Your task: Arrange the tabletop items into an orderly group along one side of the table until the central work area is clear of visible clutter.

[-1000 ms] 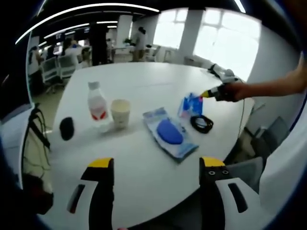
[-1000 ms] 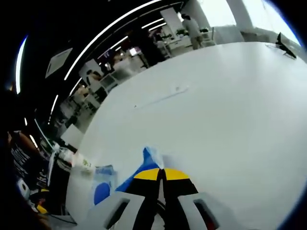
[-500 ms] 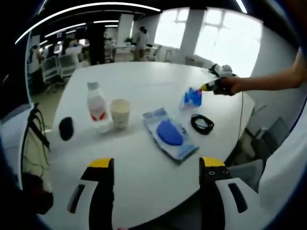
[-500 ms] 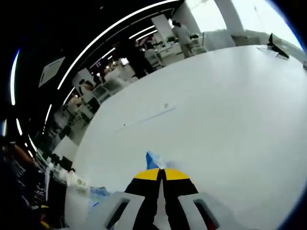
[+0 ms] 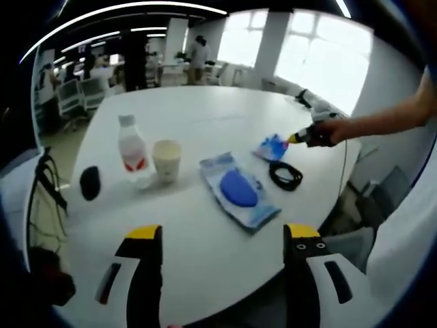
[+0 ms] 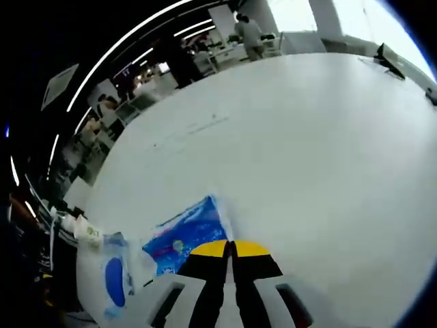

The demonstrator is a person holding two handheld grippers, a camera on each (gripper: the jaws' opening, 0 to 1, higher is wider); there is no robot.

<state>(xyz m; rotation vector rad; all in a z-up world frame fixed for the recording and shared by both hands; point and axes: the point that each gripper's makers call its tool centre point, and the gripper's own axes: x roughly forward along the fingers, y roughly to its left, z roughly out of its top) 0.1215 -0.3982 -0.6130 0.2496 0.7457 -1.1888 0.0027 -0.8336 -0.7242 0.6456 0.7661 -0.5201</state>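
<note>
In the left gripper view my left gripper (image 5: 222, 236) stands open over the near table edge, nothing between its jaws. Beyond it on the white table (image 5: 205, 116) lie a clear packet with a blue mouse (image 5: 237, 190), a black cable coil (image 5: 286, 175), a paper cup (image 5: 166, 158), a plastic bottle (image 5: 130, 147) and a small black object (image 5: 89, 182). My right gripper (image 5: 298, 137) comes in from the right, shut on a blue packet (image 5: 273, 147) low over the table. In the right gripper view the right gripper (image 6: 231, 244) pinches that blue packet (image 6: 188, 231) by its edge.
A person's arm (image 5: 382, 123) reaches in from the right. The far half of the table (image 6: 293, 137) is bare white surface. The bottle (image 6: 85, 232) and mouse packet (image 6: 113, 280) show at the lower left of the right gripper view. Office chairs and people stand far behind.
The right gripper has carried the blue packet up and further along the table, then lowered it; the packet now lies flatter and shows more. The left gripper has barely moved.
</note>
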